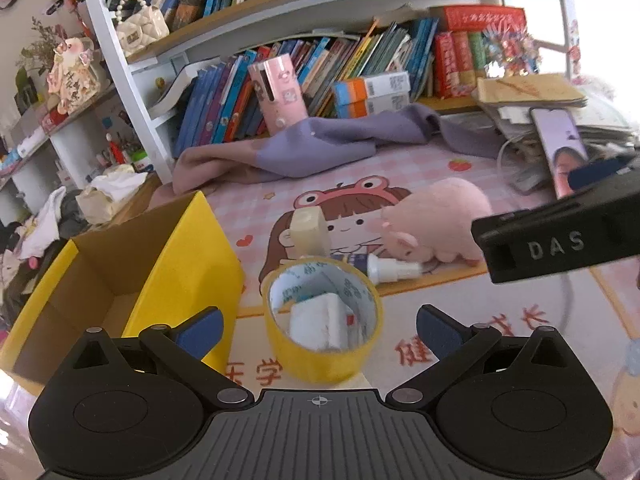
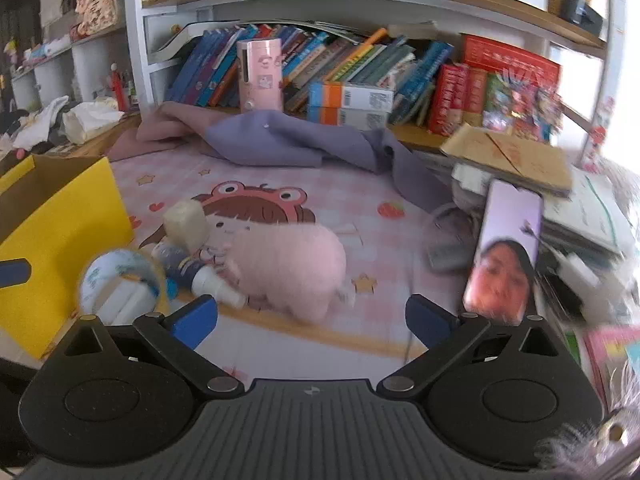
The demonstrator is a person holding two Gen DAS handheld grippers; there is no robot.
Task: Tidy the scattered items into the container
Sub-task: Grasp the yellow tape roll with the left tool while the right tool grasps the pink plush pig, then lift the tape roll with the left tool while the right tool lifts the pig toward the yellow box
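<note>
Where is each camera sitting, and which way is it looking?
Left wrist: rides the left hand-held gripper, facing the yellow tape roll and yellow cardboard box; its blue fingers show, open.
Right wrist: rides the right hand-held gripper, facing the pink plush pig; its own blue fingers show, open.
Both see the pig, tape, box, white spray bottle and bookshelf.

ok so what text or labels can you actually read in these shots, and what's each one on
"DAS": white letters on the black body of the right gripper, seen from the left wrist view.
"学": red character printed on the desk mat, with more red characters beside it cut off or partly hidden.
Tape roll: print on the inner liner, too small to read.
Book spines and the red box: too small or blurred to read.
</note>
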